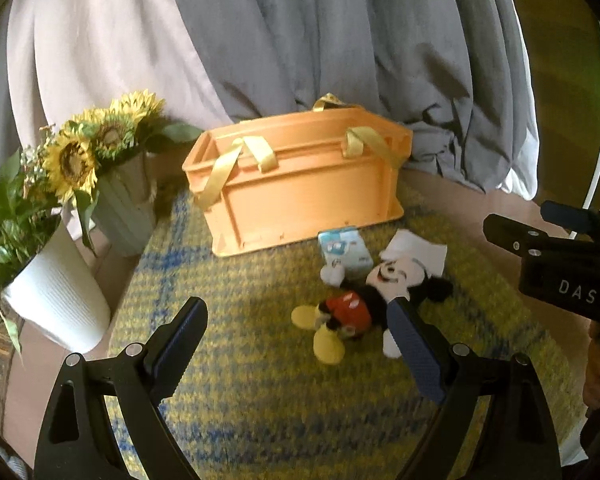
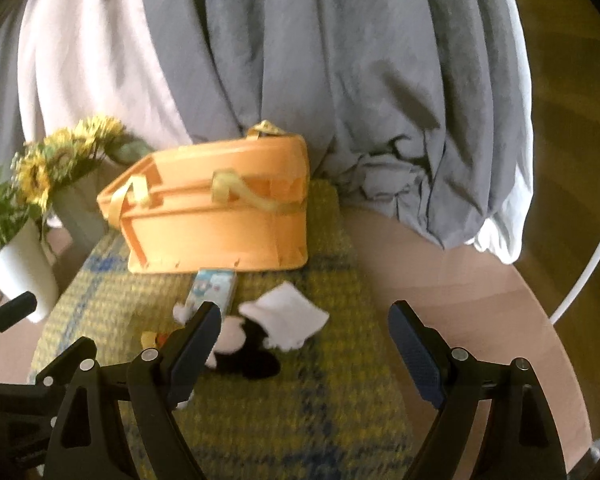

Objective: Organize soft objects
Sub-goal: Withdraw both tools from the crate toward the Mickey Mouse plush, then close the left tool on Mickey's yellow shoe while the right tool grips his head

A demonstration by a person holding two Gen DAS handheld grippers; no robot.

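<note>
Mouse plush toy: laid on the yellow-blue mat, right of frame centre, just below the tissue pack. Orange basket: set at frame centre, behind both. Left gripper: fingers spread, nothing grasped. Right gripper: fingers likewise spread, nothing held. Sunflowers: seen at left.
</note>
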